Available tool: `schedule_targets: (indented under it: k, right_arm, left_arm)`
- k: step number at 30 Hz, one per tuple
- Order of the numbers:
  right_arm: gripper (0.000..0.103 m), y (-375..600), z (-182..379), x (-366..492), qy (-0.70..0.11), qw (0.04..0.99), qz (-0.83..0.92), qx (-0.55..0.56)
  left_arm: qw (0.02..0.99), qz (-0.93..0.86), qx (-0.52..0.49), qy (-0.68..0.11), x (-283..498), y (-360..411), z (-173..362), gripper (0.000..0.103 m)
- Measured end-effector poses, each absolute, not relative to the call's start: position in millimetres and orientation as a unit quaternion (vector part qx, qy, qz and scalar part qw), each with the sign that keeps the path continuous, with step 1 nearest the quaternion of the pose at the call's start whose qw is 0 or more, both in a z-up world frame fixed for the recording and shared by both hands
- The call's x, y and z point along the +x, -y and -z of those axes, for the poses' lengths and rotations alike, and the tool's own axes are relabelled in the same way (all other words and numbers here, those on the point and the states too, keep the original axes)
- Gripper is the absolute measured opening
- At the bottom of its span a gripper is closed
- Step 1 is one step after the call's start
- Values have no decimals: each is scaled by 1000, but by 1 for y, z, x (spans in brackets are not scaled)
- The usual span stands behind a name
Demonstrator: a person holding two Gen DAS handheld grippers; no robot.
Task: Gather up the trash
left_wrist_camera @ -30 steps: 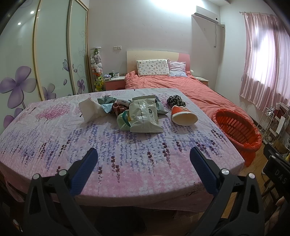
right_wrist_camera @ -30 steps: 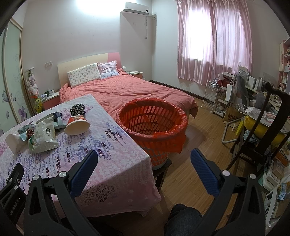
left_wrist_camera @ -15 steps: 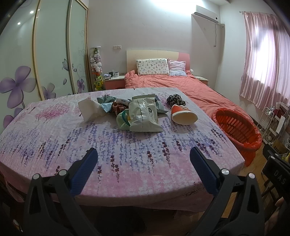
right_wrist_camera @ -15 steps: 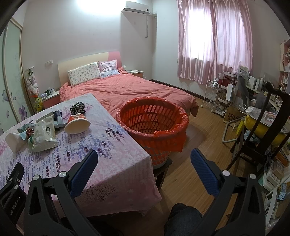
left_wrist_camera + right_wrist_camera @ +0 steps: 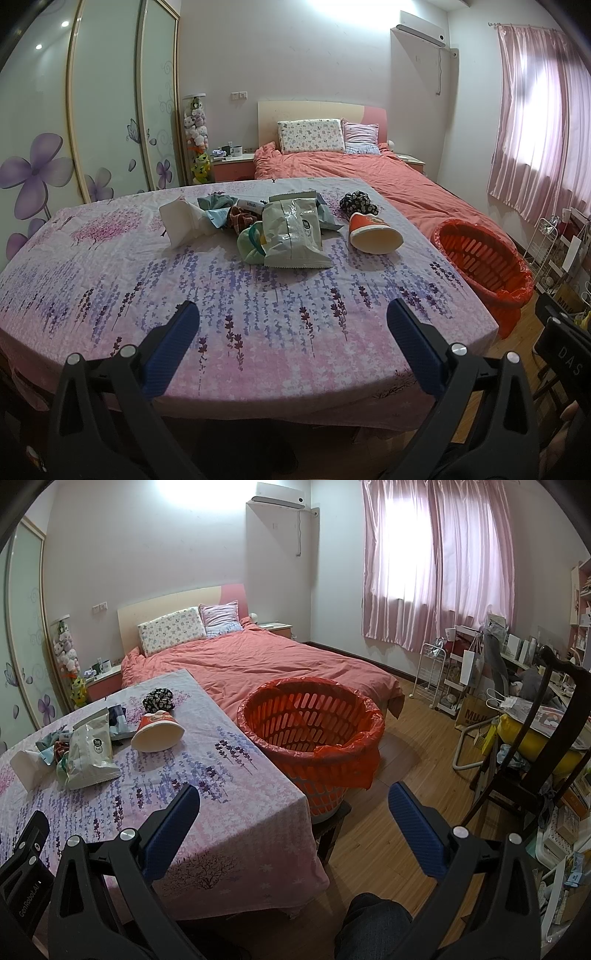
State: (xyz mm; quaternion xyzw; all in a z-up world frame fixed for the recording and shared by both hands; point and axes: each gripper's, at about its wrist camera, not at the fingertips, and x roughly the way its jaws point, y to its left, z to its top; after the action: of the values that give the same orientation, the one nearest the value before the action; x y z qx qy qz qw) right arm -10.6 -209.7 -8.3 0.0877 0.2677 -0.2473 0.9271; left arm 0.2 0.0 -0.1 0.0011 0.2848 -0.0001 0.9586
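A heap of trash lies on the far middle of the floral table (image 5: 258, 317): a pale snack bag (image 5: 293, 234), a tipped red-and-white paper cup (image 5: 375, 236), a white tissue (image 5: 181, 221), a crumpled green wrapper (image 5: 249, 247), and a dark floral cloth ball (image 5: 358, 203). The bag (image 5: 92, 753) and cup (image 5: 157, 731) also show in the right wrist view. An orange basket with a red liner (image 5: 310, 731) stands right of the table. My left gripper (image 5: 293, 321) is open and empty above the table's near edge. My right gripper (image 5: 293, 801) is open and empty near the table's right corner.
A bed with a salmon cover (image 5: 266, 661) lies behind the table. A dark chair (image 5: 546, 746), a yellow object, a white wire rack (image 5: 432, 672) and cluttered shelves stand at the right on the wooden floor (image 5: 399, 805). Wardrobe doors (image 5: 103, 110) stand at the left.
Both views have shifted slightly; the trash heap sits a little higher in the left wrist view. Both grippers stay open and empty.
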Motion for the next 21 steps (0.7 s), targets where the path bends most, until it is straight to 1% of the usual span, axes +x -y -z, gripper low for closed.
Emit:
schedule_targets:
  k: [21]
  right_arm:
    - [101,211,10,-9,-269,927,247,87]
  left_arm:
    - [957,-2,-1,-292,4,-2,7,99]
